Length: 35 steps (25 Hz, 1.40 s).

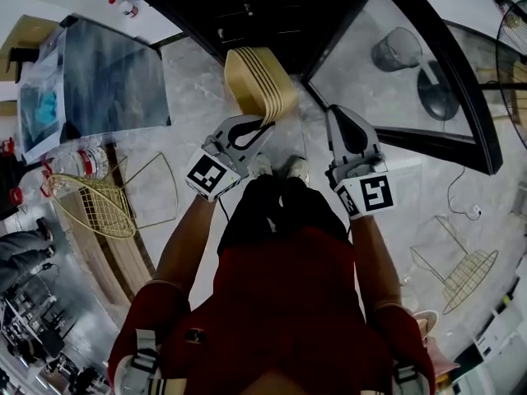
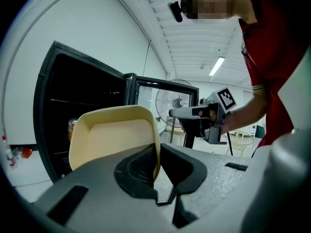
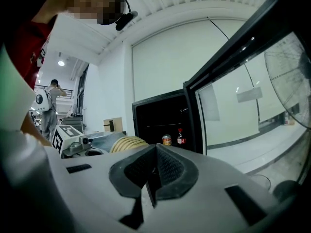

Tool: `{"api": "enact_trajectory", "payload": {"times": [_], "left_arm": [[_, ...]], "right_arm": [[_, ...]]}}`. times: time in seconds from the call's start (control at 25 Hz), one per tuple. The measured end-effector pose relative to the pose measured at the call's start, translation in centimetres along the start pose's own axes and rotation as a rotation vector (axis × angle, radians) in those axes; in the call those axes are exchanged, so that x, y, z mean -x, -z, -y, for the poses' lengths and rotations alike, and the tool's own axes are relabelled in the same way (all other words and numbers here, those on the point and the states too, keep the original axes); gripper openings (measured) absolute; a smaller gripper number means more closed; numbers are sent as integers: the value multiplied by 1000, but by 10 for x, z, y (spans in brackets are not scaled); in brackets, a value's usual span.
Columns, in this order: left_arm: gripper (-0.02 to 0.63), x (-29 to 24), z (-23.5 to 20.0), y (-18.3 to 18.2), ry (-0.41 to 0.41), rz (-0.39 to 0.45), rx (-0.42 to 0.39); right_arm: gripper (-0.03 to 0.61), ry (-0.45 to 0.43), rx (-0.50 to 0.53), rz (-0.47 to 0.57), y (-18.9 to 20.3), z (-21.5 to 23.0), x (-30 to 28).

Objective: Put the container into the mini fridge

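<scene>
The left gripper (image 2: pixel 158 155) is clamped on the rim of the cream container (image 2: pixel 114 135), its jaws nearly together with the thin edge pinched between the pads. The container hangs in the air just ahead of this gripper, outside the mini fridge (image 1: pixel 272 19) and in front of its dark open mouth. It is held on edge rather than flat: its long axis runs straight away from the jaws toward the fridge, its hollow side faces back and to the left of the left gripper, and its ribbed outer wall (image 3: pixel 124 142) faces the right gripper (image 3: pixel 154 155). The right gripper's jaws are together with nothing between them. It hovers level with the left gripper and to its right, apart from the container, aimed at the fridge. Beyond its jaws, inside the fridge, stand a can (image 3: pixel 166 140) and a small bottle (image 3: pixel 180 136). The glass door (image 1: pixel 395 64) stands swung open to the right of both grippers.
</scene>
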<state>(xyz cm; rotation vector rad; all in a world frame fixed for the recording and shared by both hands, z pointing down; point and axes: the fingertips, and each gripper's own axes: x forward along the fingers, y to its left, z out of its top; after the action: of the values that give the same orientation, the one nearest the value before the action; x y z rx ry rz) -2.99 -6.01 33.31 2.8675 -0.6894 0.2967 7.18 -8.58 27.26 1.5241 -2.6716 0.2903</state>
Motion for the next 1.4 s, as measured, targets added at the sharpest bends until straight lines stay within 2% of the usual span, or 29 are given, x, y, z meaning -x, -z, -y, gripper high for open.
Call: {"api": "enact_trajectory", "payload": {"times": [0.56,1.0,1.4], "left_arm": [[35,-39,-44,76,106,-161,-101],[35,-72,-56,150,178,-272,-189],[35,-102,-71,213,210,-384,-276]], "right_arm": [[-3,82,-46,-41,66,22,-39],[-3,97,-54,-55,112,45,-55],[-3,94,-51,-55,159,59,-64]]}}
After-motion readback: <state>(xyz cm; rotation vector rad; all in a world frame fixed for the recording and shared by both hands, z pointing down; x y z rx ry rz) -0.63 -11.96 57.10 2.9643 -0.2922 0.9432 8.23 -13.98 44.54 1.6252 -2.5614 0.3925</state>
